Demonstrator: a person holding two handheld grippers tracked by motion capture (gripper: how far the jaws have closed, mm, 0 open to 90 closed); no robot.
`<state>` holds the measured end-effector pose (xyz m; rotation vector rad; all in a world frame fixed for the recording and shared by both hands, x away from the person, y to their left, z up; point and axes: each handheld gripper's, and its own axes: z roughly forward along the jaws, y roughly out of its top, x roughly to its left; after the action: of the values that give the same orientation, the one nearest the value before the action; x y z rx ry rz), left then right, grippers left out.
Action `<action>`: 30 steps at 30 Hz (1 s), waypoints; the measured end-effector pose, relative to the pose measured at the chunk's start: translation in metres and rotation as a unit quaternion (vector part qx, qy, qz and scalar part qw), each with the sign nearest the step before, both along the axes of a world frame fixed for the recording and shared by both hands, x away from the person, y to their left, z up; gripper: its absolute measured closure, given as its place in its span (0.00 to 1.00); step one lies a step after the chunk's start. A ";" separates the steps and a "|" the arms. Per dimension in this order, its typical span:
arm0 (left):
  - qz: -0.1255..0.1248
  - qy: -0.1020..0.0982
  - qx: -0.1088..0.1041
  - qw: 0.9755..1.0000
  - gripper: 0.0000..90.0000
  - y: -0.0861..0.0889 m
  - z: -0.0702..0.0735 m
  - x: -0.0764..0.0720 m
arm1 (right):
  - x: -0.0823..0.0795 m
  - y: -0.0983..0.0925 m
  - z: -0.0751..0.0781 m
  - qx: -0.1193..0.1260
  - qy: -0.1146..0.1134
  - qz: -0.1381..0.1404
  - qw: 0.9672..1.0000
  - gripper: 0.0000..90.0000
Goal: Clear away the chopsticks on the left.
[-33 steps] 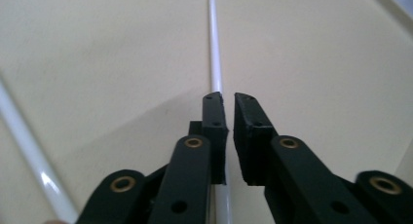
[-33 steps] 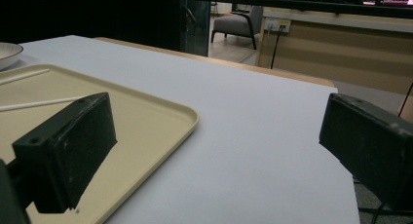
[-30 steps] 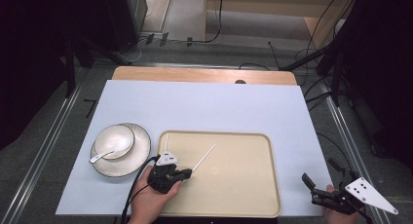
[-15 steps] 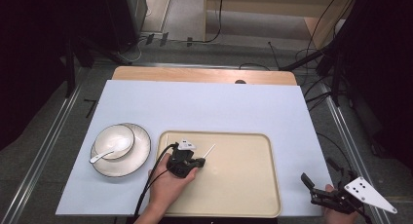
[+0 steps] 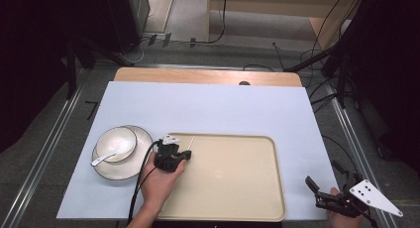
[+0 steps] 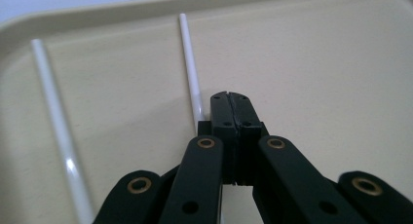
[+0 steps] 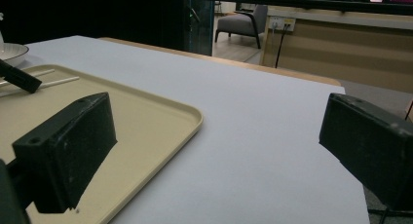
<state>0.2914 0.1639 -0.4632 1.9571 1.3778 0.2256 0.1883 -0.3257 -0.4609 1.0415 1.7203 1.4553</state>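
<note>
Closed left gripper [image 6: 232, 100] beside chopstick [image 6: 191, 73], tray [image 6: 316, 53]

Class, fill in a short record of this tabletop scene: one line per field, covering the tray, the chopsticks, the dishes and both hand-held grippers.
Surface: table under a pale blue sheet
Tray: beige tray, at the near edge
Chopsticks: two white chopsticks lying on the tray near its left rim
Dishes: bowl with a spoon in it, on a plate, left of the tray
Left hand-held gripper: jaws shut, tips beside one chopstick, over the tray
Right hand-held gripper: jaws open, nothing between them, at the table's near right corner
</note>
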 end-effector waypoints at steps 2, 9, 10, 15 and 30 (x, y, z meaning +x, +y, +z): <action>0.010 -0.007 0.008 1.000 1.00 0.005 0.000 -0.003 | 0.000 0.000 0.000 -0.001 -0.002 0.000 1.000 0.00; 0.022 -0.013 0.008 1.000 1.00 0.017 0.000 -0.007 | 0.000 0.001 0.000 -0.003 0.001 0.001 1.000 0.00; 0.026 -0.012 0.008 1.000 1.00 0.018 0.000 -0.007 | 0.000 0.001 0.000 -0.002 0.001 0.001 1.000 0.00; 0.030 -0.016 0.012 0.999 1.00 0.023 0.002 -0.009 | 0.001 0.001 -0.001 -0.002 0.002 0.002 1.000 0.00; 0.002 -0.033 0.017 0.999 1.00 0.046 0.020 -0.052 | 0.000 0.000 -0.001 -0.002 0.001 -0.001 1.000 0.00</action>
<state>0.2389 0.2099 -0.4434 1.9570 1.3438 0.3138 0.1879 -0.3259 -0.4615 1.0424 1.7210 1.4498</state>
